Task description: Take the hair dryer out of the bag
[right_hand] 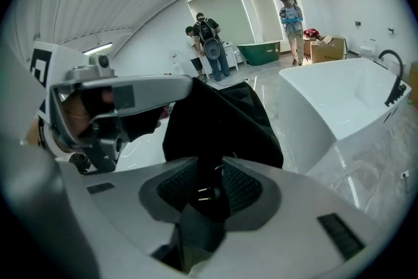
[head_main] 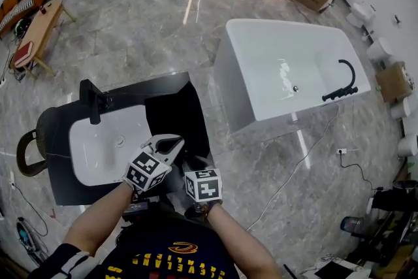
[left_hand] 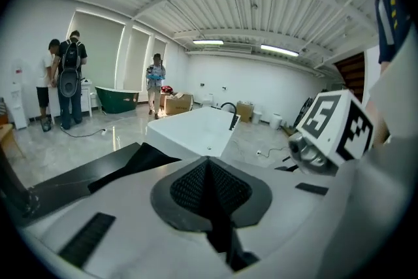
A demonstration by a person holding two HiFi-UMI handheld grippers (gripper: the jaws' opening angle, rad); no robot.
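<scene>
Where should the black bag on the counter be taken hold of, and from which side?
Grip the bag by its raised top fold, where loose fabric stands up from the counter. Come from above on the person's side with the right tool, which faces that fold with jaws apart. The flat lower fabric probably offers little to pinch.

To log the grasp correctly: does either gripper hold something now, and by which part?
Nothing seems held. The left gripper is shut and empty; the right gripper has its fingers apart around part of the black fabric bag.
</scene>
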